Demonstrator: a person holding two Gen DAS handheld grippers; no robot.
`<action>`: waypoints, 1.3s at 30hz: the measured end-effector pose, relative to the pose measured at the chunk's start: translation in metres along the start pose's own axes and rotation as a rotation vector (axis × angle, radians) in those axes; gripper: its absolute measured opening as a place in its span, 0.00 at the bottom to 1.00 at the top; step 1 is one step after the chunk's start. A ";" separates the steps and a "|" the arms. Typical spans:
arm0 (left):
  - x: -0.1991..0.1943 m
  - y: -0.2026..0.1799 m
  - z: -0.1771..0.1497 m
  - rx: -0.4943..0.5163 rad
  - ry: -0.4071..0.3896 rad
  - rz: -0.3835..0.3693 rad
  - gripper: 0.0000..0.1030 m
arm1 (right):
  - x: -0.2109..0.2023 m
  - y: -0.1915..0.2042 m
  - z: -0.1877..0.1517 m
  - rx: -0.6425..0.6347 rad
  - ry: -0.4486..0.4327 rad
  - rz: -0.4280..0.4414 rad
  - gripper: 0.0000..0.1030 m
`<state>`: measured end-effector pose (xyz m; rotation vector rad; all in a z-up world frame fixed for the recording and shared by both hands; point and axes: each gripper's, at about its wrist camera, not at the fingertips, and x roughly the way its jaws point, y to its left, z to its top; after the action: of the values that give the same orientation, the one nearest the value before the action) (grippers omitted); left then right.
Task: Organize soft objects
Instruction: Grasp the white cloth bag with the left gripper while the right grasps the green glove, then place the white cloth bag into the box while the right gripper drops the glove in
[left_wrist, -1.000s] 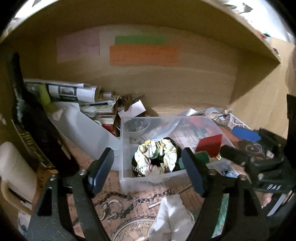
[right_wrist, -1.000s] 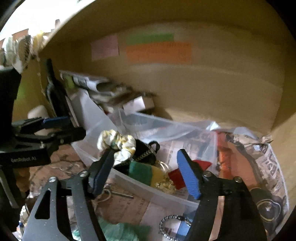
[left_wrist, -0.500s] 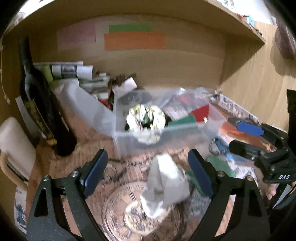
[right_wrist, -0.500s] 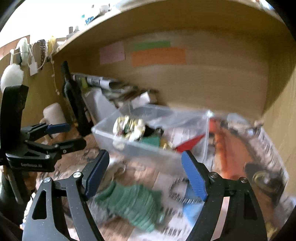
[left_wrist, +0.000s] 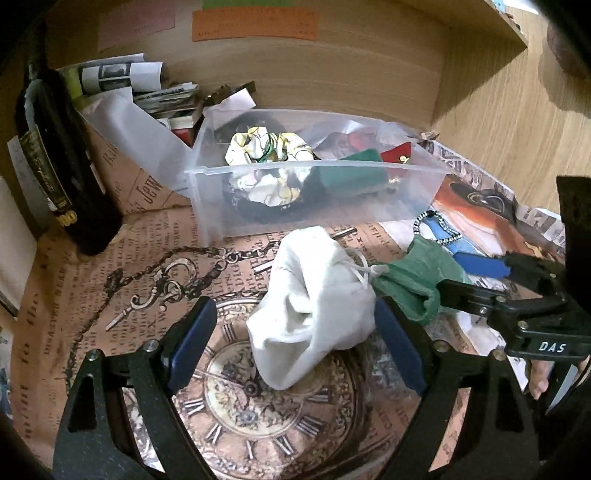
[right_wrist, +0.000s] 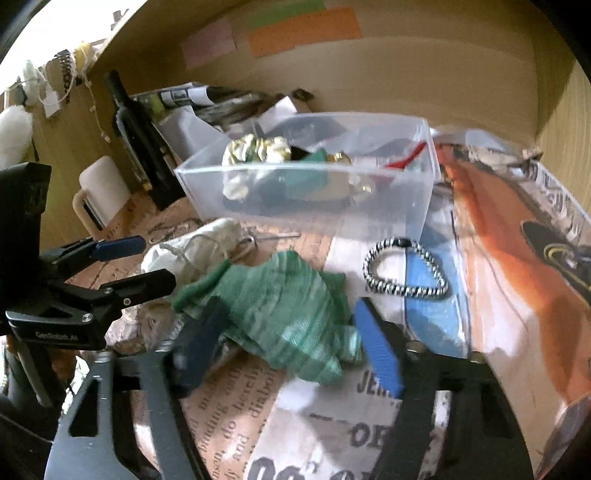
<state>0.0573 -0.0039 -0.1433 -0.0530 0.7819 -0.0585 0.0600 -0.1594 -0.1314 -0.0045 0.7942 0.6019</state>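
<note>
Both pairs of jaws stand wide apart, clamped on nothing. Through the left wrist view, we see that our left gripper (left_wrist: 291, 343) has pulled back from the clear plastic bin (left_wrist: 314, 199) and dropped low over the clock-printed paper (left_wrist: 258, 406); a second ago its fingers framed the bin's contents, and now they bracket the white drawstring pouch (left_wrist: 314, 306), which lies on the paper in front of the bin. One blue pad sits just beside the pouch, the other apart from it. The floral scrunchie (left_wrist: 269, 155) rests inside the bin, so we judge that piece sorted. Just to the right of the pouch lies the green pouch (left_wrist: 417, 280), with our right gripper (left_wrist: 476, 277) reaching in over it. Through the right wrist view, that gripper (right_wrist: 284, 343) has likewise retreated from the bin (right_wrist: 306, 192) and come down, and its fingers now straddle the green pouch (right_wrist: 280, 310) in front of the bin, near the black-and-white braided bracelet (right_wrist: 406, 269). This view is blurred, so contact is hard to judge. Our left gripper (right_wrist: 122, 262) shows at the left, beside the white pouch (right_wrist: 199, 243). We judge that each hand has lined up on its own pouch, ready to close and carry both to the bin.
</note>
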 end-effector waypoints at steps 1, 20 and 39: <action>0.002 0.000 0.000 -0.005 -0.001 -0.002 0.82 | 0.001 -0.002 -0.001 0.007 0.005 0.000 0.50; -0.004 0.005 0.006 -0.046 -0.010 -0.068 0.28 | -0.024 -0.005 0.001 0.001 -0.097 -0.031 0.16; -0.043 0.017 0.092 -0.075 -0.249 -0.034 0.28 | -0.074 0.001 0.077 -0.075 -0.374 -0.072 0.16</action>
<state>0.0928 0.0181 -0.0489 -0.1425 0.5343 -0.0536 0.0707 -0.1789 -0.0268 0.0106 0.4067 0.5430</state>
